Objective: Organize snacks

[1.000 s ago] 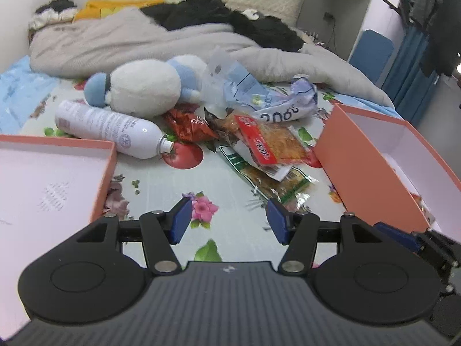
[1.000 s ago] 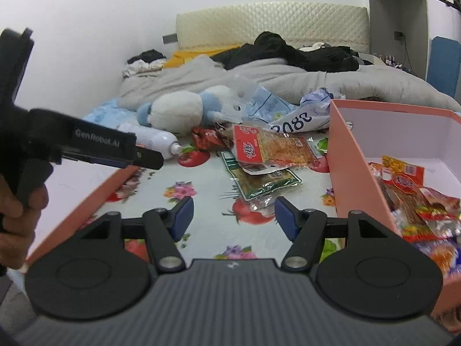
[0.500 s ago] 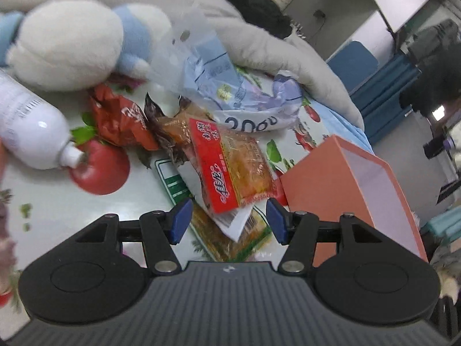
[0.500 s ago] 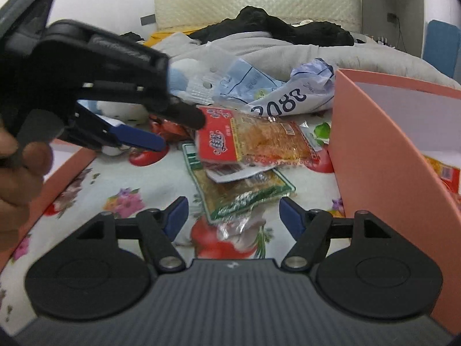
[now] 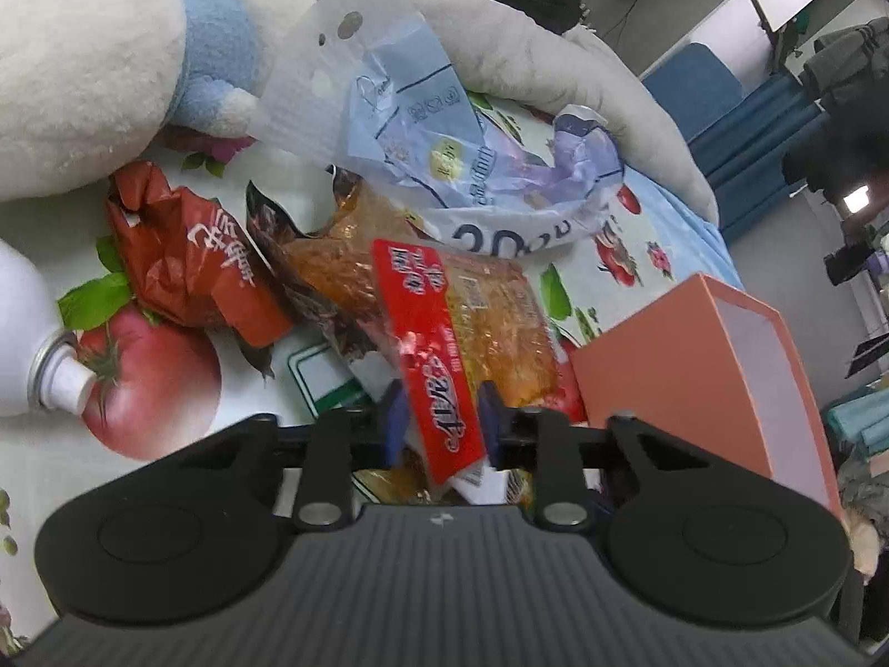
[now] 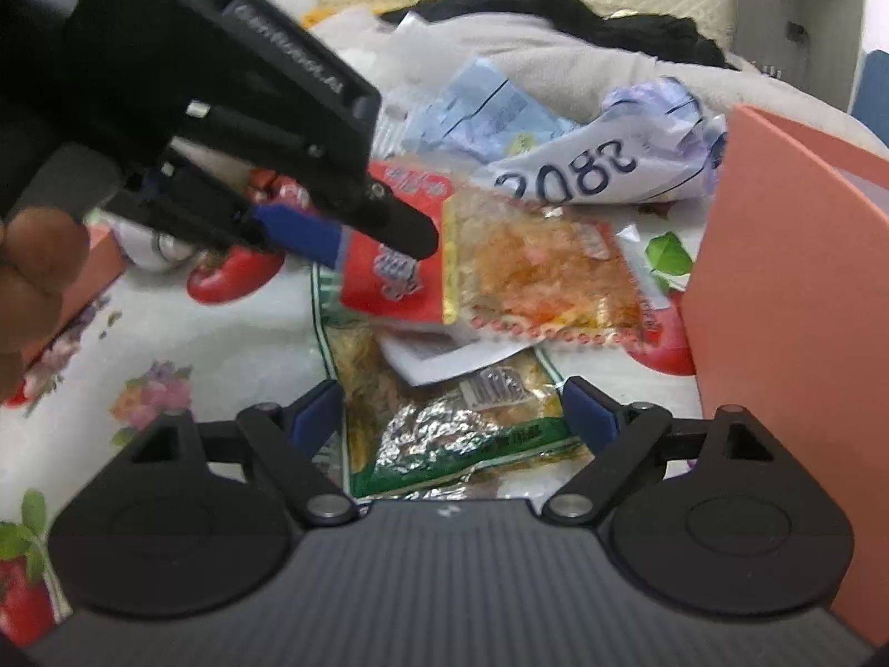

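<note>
A snack packet with a red band and orange contents (image 5: 461,328) lies on top of a pile of snacks on the bed. My left gripper (image 5: 441,417) is shut on its red end; it also shows in the right wrist view (image 6: 366,239), clamping the same packet (image 6: 533,272). My right gripper (image 6: 453,411) is open and empty, with its fingers on either side of a green-edged foil snack packet (image 6: 444,422). A crumpled red packet (image 5: 189,261) and a dark packet (image 5: 294,283) lie to the left of the pile.
An orange box (image 5: 694,367) stands to the right of the pile; its wall (image 6: 789,300) is close to my right gripper. A white spray bottle (image 5: 28,350), a white and blue plush toy (image 5: 111,55) and crumpled plastic bags (image 5: 444,144) surround the snacks.
My left gripper has moved forward over the pile and closed on the red-band packet. My right gripper has moved closer to the green-edged foil packet and stays open.
</note>
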A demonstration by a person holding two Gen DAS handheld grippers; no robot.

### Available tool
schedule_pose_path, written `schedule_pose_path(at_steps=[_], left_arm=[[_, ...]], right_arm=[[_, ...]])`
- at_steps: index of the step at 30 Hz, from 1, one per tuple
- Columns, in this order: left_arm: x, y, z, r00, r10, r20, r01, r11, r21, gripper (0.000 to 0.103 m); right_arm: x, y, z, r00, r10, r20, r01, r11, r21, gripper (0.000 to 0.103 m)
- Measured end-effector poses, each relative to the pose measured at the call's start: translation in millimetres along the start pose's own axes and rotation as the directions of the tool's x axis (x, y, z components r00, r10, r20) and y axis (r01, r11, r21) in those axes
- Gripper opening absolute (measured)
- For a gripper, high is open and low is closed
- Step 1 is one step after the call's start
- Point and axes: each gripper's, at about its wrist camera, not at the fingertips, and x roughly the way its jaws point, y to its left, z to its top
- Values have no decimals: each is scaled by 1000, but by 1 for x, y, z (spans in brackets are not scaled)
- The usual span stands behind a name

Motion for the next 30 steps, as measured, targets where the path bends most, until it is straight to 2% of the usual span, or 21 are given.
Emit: schedule_pose_path(at_steps=[2, 4, 7, 12, 18, 25, 28, 30], left_arm=[[-3, -2, 0, 1000, 1, 17, -1, 1000, 16, 6], [-10, -4, 0, 999, -24, 40, 23, 999, 28, 4], [-19, -7, -3, 999, -23, 48, 22, 999, 31, 1], [-39, -10, -15, 997, -26, 69, 26, 1000, 0, 0], [-72, -10, -49, 994, -37, 101, 41, 999, -36, 0], [-122, -10, -101, 986, -11, 164, 22, 998, -65, 0], [-142, -2, -125, 983, -11, 186, 38, 989, -143, 0], [-154, 1, -143, 980, 11, 197, 25, 983, -180, 0]], right_arm=[[-1, 1, -1, 1000, 6, -7, -6, 1000, -1, 87], [-3, -1, -3, 1000, 19, -12, -19, 1000, 6, 81], [-12, 2, -4, 999, 27, -18, -27, 1000, 4, 70], [-29, 15, -5, 999, 42, -31, -43, 999, -16, 61], [-62, 28, -15, 996, 52, -72, -54, 998, -27, 50], [-111, 39, -44, 994, 62, -94, -64, 998, -16, 47], [-130, 44, -57, 992, 72, -103, -74, 997, -15, 47], [-142, 50, -65, 990, 89, -108, -92, 996, -21, 47]])
